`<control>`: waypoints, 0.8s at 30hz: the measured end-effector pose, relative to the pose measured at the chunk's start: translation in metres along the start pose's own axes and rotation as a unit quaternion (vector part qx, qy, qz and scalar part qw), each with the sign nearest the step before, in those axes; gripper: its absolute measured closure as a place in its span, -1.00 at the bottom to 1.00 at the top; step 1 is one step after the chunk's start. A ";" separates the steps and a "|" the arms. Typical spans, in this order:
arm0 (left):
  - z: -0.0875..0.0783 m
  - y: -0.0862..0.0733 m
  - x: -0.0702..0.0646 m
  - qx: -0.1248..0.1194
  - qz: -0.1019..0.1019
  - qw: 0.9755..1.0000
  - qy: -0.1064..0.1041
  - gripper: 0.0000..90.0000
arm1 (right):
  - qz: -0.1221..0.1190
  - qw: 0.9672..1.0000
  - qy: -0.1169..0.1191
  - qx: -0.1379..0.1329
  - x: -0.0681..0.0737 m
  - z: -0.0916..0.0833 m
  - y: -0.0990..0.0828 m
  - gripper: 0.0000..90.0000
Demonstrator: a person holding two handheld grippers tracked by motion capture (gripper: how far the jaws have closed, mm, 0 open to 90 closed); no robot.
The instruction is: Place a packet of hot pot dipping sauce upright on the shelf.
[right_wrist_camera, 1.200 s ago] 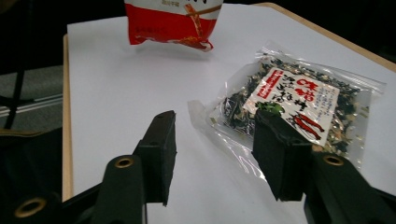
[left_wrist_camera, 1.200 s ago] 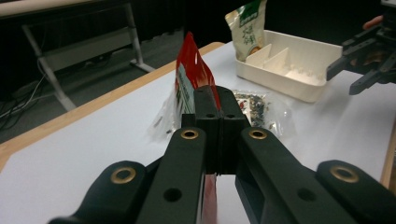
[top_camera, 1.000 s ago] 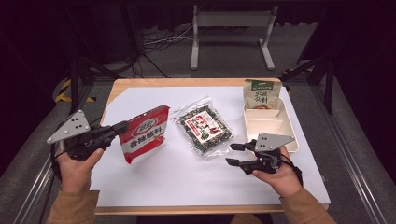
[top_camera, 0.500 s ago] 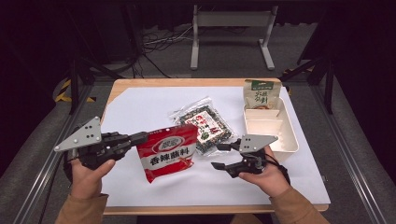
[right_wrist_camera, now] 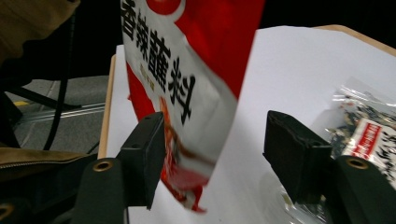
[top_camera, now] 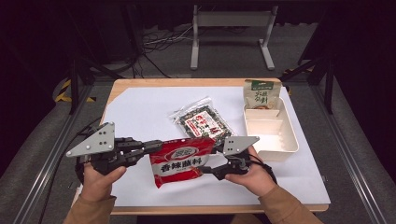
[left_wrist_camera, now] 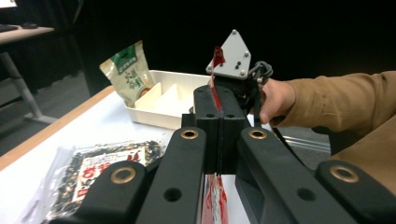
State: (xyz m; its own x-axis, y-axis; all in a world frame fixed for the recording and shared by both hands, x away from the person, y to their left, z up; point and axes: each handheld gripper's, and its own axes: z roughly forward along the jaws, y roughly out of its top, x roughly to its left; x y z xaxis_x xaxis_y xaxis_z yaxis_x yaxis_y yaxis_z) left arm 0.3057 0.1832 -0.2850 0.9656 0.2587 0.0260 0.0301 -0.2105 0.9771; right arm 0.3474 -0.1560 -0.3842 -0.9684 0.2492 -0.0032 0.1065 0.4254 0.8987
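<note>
Clamped tight in the left gripper (top_camera: 156, 147): the left edge of a red-and-white plastic seasoning packet (top_camera: 182, 161), held off the white sheet. Spread apart around its right edge, just closing a little, not yet pressing: the right gripper (right_wrist_camera: 212, 161). Beyond both grippers: clear seaweed snack bag (top_camera: 201, 122), cream divided tray (top_camera: 273, 151), green pouch (top_camera: 260, 93).

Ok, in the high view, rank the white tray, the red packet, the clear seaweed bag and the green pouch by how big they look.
1. White tray and red packet: they look alike, and the packet is held up nearer the camera, so no ranking between them.
2. Clear seaweed bag.
3. Green pouch, partly hidden inside the tray.
</note>
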 end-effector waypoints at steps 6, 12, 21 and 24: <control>0.007 -0.002 -0.001 0.009 0.000 1.000 0.003 1.00 | -0.003 1.000 0.028 -0.006 0.002 0.010 0.000 0.35; 0.006 -0.003 0.002 0.007 -0.005 1.000 0.008 1.00 | -0.008 0.999 0.051 -0.013 0.001 0.006 0.001 0.96; 0.005 -0.006 0.006 0.027 -0.027 0.999 0.030 0.82 | -0.008 0.999 0.048 -0.007 -0.003 -0.005 0.004 1.00; 0.005 -0.006 0.006 0.037 -0.045 0.998 0.034 0.52 | -0.007 0.999 0.047 -0.007 -0.005 -0.010 0.005 1.00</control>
State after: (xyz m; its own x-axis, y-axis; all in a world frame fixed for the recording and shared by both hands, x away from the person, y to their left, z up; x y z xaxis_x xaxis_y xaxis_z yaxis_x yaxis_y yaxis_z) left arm 0.3130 0.1817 -0.2920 0.9386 0.3423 -0.0444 0.1369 -0.2511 0.9582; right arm 0.3501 -0.1640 -0.3750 -0.9868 0.1598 0.0256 0.0908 0.4157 0.9050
